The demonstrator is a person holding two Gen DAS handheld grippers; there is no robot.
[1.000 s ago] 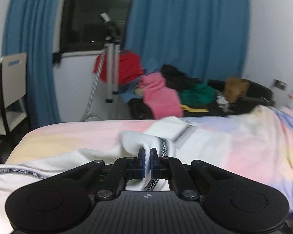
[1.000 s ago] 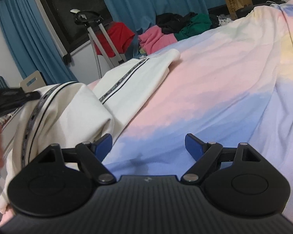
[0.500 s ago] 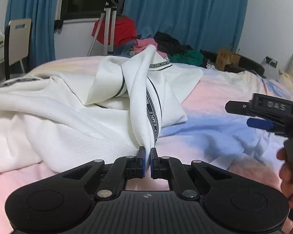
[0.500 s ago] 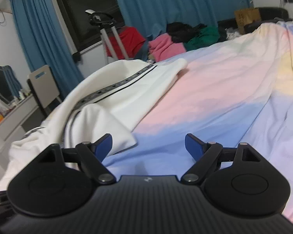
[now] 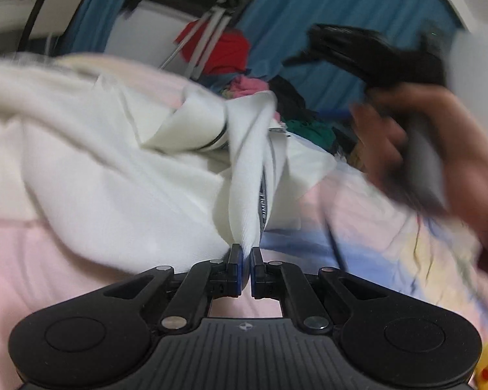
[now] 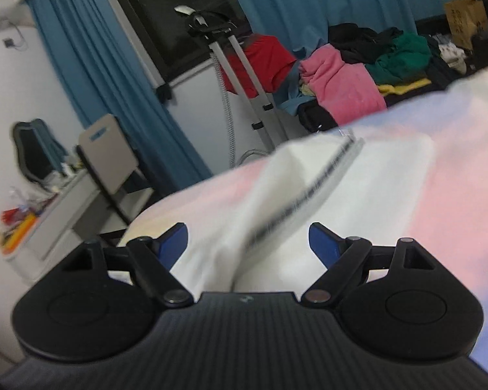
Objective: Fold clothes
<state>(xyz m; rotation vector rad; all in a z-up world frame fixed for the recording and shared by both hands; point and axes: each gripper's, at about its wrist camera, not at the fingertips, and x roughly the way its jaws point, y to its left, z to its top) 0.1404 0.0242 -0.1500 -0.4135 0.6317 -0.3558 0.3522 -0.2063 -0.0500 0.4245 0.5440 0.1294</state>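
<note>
A white garment with a black lettered stripe lies bunched on the pastel bedspread. My left gripper is shut on a raised fold of it, and the cloth rises in a ridge ahead of the fingers. In the right wrist view the same white garment lies under and ahead of my right gripper, which stands open with the striped fold between its fingers, the pads clear of it. The right gripper, held by a hand, appears blurred at the upper right of the left wrist view.
A pile of pink, green, black and red clothes lies beyond the bed by the blue curtains. A metal stand is beside it. A chair and a cluttered desk stand at the left.
My right gripper has swung left and up over the white garment, so the striped fold now lies between its open fingers. My left gripper has rolled and sunk, still shut on the fold.
</note>
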